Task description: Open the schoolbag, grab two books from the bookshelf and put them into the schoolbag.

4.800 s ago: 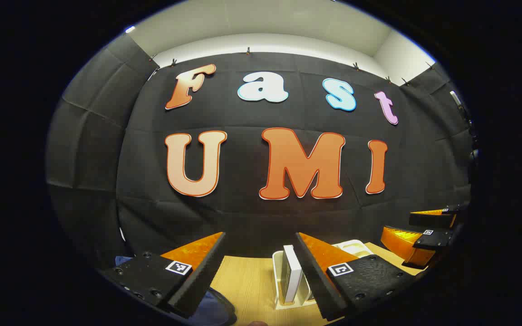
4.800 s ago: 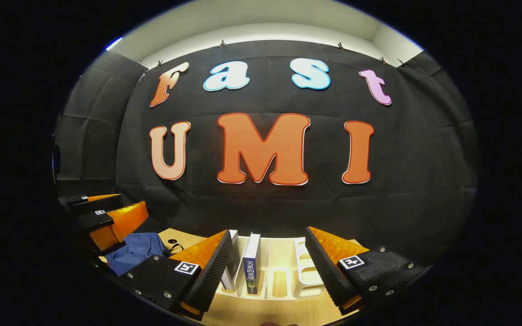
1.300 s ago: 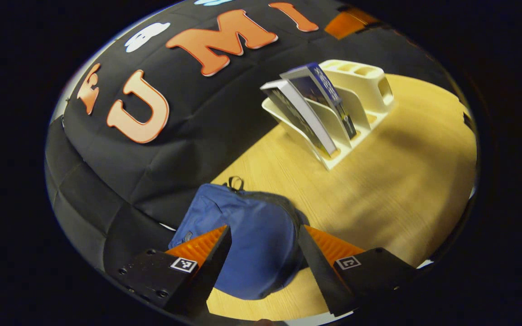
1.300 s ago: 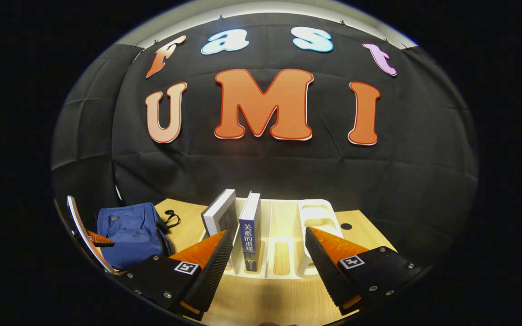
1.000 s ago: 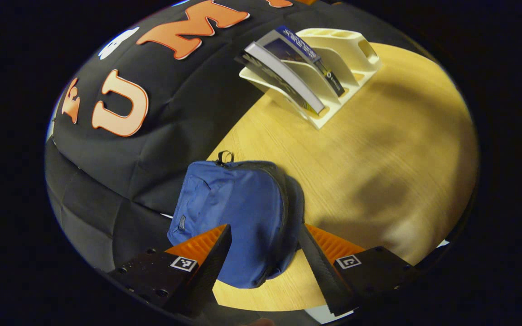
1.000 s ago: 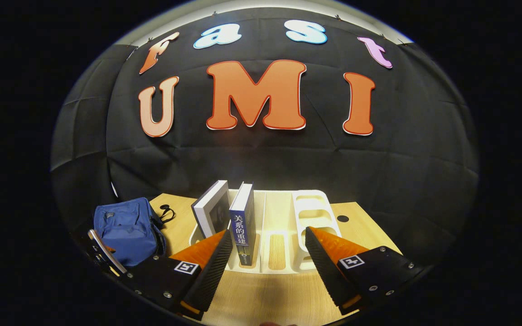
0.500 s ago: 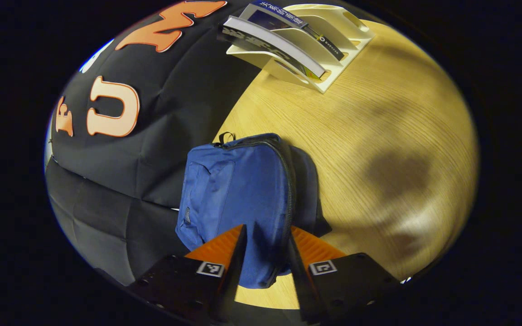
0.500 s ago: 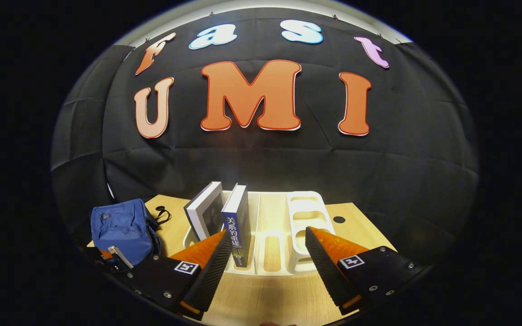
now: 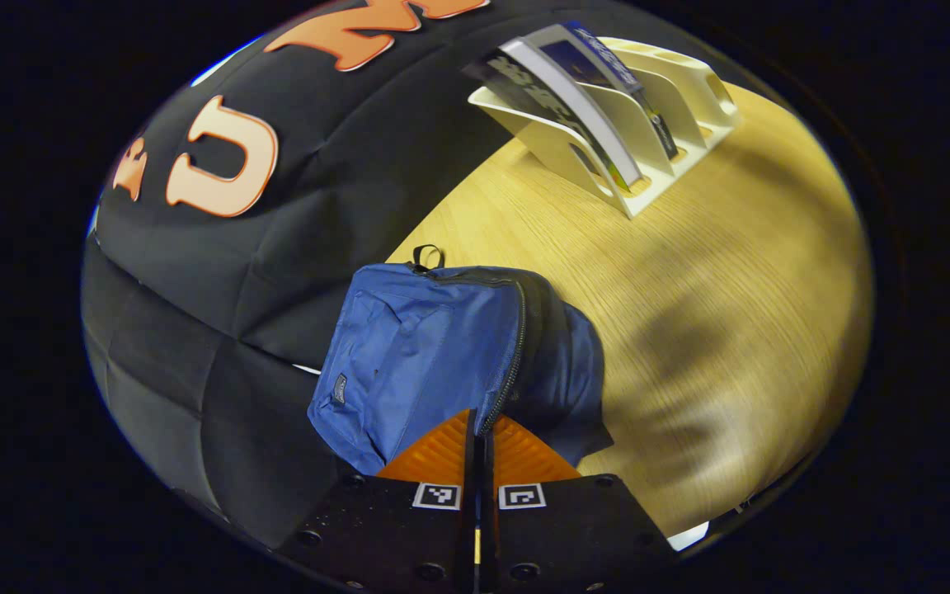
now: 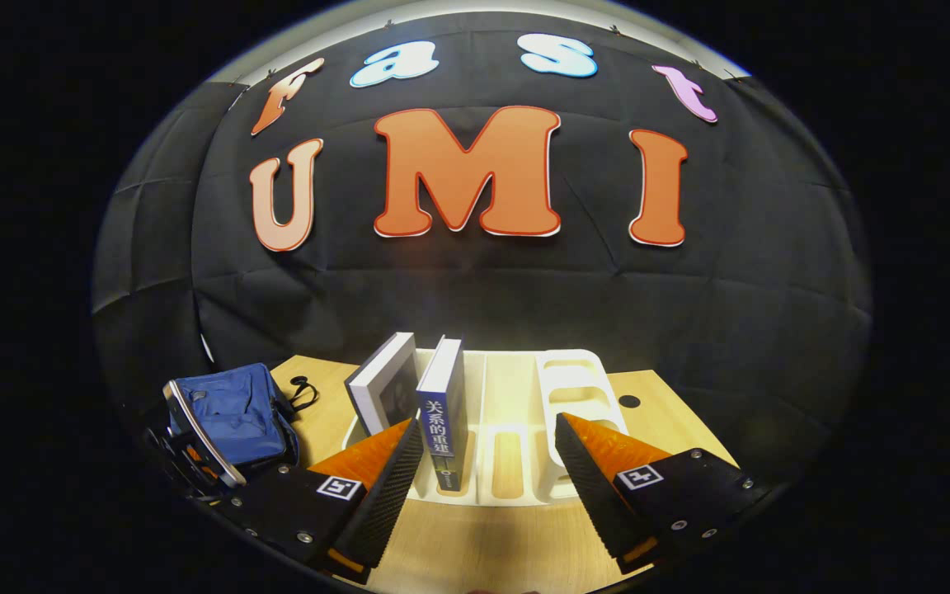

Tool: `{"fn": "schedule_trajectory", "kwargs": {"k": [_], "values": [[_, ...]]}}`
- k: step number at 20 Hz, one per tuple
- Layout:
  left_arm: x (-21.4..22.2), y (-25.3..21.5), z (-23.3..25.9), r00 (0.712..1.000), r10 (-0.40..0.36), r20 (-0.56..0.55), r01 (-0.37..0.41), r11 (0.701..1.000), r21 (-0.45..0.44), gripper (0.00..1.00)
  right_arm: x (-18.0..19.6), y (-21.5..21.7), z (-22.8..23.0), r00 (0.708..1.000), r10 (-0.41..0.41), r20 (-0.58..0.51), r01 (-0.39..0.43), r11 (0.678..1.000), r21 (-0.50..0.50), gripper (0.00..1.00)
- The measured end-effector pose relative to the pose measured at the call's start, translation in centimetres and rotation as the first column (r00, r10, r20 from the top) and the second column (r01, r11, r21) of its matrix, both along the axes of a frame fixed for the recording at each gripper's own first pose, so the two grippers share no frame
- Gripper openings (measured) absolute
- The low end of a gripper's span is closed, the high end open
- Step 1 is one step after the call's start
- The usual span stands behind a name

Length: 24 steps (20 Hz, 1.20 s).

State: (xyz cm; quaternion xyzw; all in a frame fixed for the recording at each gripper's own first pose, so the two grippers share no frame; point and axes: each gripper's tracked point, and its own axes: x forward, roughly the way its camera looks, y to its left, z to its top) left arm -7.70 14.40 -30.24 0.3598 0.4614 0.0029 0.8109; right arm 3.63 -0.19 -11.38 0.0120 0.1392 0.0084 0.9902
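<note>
Jaws, left gripper (image 9: 479,429): together, tips at the near end of the zipper line; whether a pull tab is pinched between them cannot be told.
Jaws, right gripper (image 10: 487,462): apart, holding nothing, aimed at the rack.
Schoolbag (image 9: 434,355): one, blue, lying on the desk (image 9: 731,313) just ahead of the left jaws; zipper runs away from them toward the far handle loop, still closed by the look of it.
Key relation: left gripper is the nearer one to the bag; the opening pull likely follows the zipper's long axis.
Books (image 10: 442,404): two, upright and leaning in the bookshelf (image 10: 566,388), just beyond the right jaws and toward their left.
</note>
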Motion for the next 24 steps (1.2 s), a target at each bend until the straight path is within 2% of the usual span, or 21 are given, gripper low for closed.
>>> {"fn": "schedule_trajectory", "kwargs": {"k": [5, 7, 9, 11, 15, 18, 22, 24], "values": [[2.3, 1.2, 4.7, 0.998, 0.054, 0.032, -0.049, 0.989, -0.138, 0.01, 2.3, 4.2, 0.7, 0.994, 0.107, -0.027, -0.107, 0.994, 0.009, 0.97], [3.1, 1.7, 6.5, 0.996, 0.074, 0.041, -0.065, 0.98, -0.189, 0.01, 3.7, 6.2, 0.5, 0.986, 0.151, -0.071, -0.149, 0.988, 0.028, 0.96], [4.0, 2.2, 8.1, 0.994, 0.093, 0.053, -0.078, 0.967, -0.242, 0.01, 5.0, 7.6, 0.2, 0.979, 0.162, -0.121, -0.157, 0.986, 0.051, 0.96], [4.9, 2.8, 9.7, 0.991, 0.116, 0.066, -0.092, 0.952, -0.291, 0.01, 6.7, 8.8, -0.3, 0.973, 0.162, -0.167, -0.153, 0.986, 0.063, 0.97], [6.6, 4.4, 12.0, 0.985, 0.158, 0.073, -0.119, 0.919, -0.376, 0.02, 10.3, 11.1, -1.3, 0.959, 0.148, -0.242, -0.148, 0.989, 0.017, 0.97], [7.9, 5.7, 13.3, 0.975, 0.207, 0.076, -0.15, 0.875, -0.459, 0.01, 12.7, 12.2, -1.9, 0.95, 0.125, -0.285, -0.142, 0.989, -0.039, 0.97], [9.2, 7.5, 14.1, 0.964, 0.259, 0.065, -0.184, 0.82, -0.542, 0.01, 15.2, 13.4, -3.3, 0.923, 0.083, -0.376, -0.119, 0.99, -0.074, 0.97], [9.7, 8.0, 14.5, 0.967, 0.247, 0.067, -0.17, 0.816, -0.553, 0.01, 17.0, 13.7, -3.8, 0.91, 0.057, -0.411, -0.103, 0.991, -0.091, 0.97]]}}
